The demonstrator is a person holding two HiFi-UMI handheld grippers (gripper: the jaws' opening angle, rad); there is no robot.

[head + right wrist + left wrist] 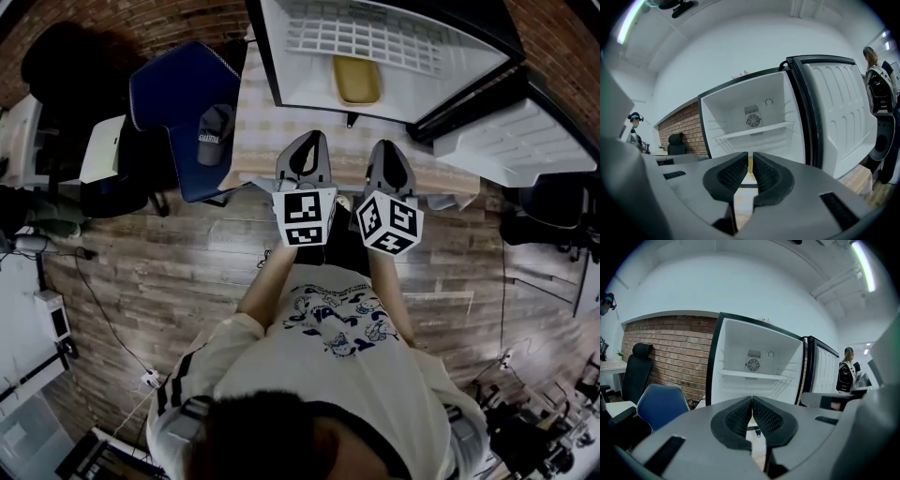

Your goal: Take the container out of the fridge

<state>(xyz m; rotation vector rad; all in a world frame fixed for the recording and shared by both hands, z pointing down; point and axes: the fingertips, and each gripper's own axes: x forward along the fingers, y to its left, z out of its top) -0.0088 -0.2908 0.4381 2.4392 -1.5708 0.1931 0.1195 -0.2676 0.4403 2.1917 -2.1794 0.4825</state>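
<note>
Dark hair and a white printed shirt (328, 375) filled the bottom of the head view, with both forearms reaching forward from it. Each hand carried tongs topped by a marker cube, and the two pointed side by side toward the open fridge (309, 84).

Left tongs (307, 141) were fully closed. In the left gripper view the ribbed black pads (740, 418) met at their tips, and nothing was caught between them. Right tongs (388, 148) were very nearly closed. The right gripper view showed only a thin slit between the pads (766, 176), and they gripped nothing. Neither pair touched the fridge or anything inside it.

The container (357, 80) was a mustard-yellow, rounded-rectangular piece. It lay on the white floor of the fridge compartment, below the wire shelf (375, 37) and about midway across. It sat ahead of the tongs and clear of both.

The fridge door (516, 141) stood swung wide to the right. Both tongs hung over the near edge of the desk (253, 131), which wore a checked cloth. A blue chair (183, 94) with a cap (216, 131) on it stood to the left.
</note>
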